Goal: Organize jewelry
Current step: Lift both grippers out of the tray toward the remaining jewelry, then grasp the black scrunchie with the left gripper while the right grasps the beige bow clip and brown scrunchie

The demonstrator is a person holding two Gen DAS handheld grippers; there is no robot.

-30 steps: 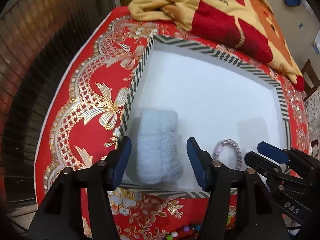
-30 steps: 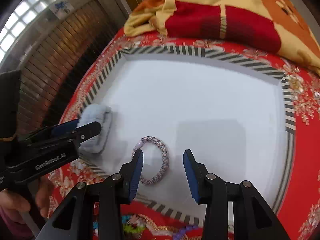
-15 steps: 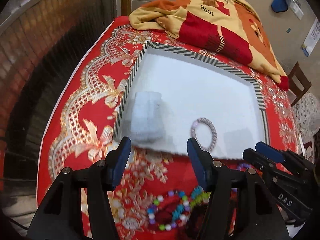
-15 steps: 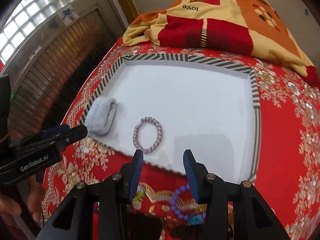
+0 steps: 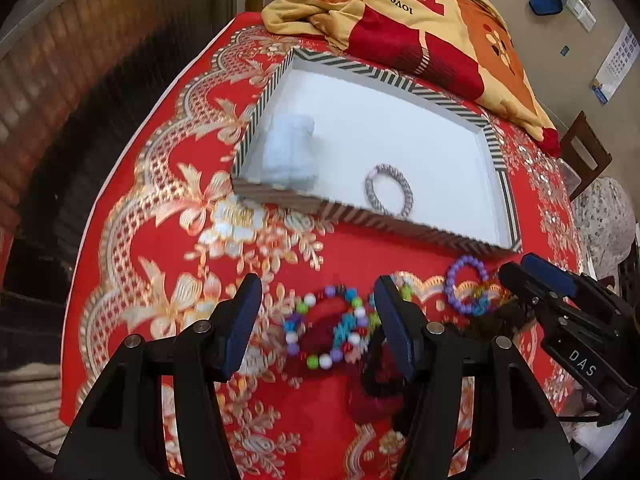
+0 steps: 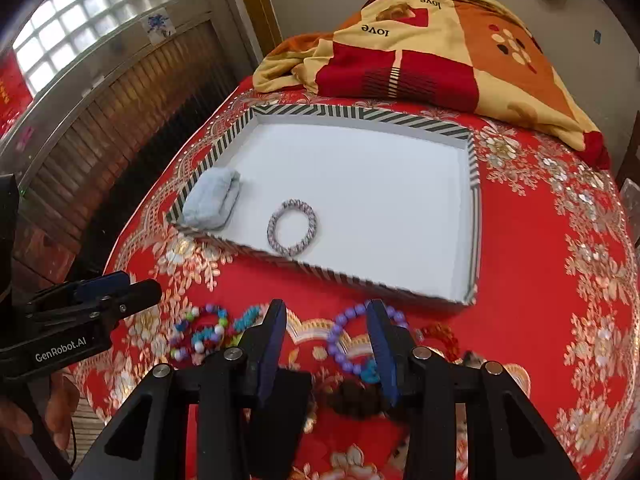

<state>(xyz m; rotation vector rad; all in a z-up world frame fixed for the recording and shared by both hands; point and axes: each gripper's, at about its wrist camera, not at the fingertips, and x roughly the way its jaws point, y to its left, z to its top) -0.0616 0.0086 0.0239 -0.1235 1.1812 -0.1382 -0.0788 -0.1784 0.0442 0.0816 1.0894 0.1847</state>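
A shallow white tray with a striped rim (image 5: 492,148) (image 6: 474,184) lies on the red cloth. In it are a pale blue fluffy scrunchie (image 5: 290,154) (image 6: 212,200) at the near left corner and a lilac braided bracelet (image 5: 389,195) (image 6: 292,227). In front of the tray lie a multicoloured bead bracelet (image 5: 326,332) (image 6: 200,334), a purple bead bracelet (image 5: 466,286) (image 6: 352,340), a dark bead bracelet (image 6: 354,398) and a red one (image 6: 440,334). My left gripper (image 5: 318,328) is open above the multicoloured bracelet. My right gripper (image 6: 326,346) is open above the purple bracelet. Both are empty.
A red, gold-patterned cloth (image 5: 168,208) (image 6: 560,280) covers the table. A crumpled red and yellow blanket (image 5: 420,12) (image 6: 432,52) lies behind the tray. A slatted wall (image 6: 132,92) runs along the left. A wooden chair (image 5: 584,148) stands at the right.
Both grippers have pulled back from the tray toward the table's near edge. The scrunchie and lilac bracelet stay in the tray. The loose bead bracelets have come into view.
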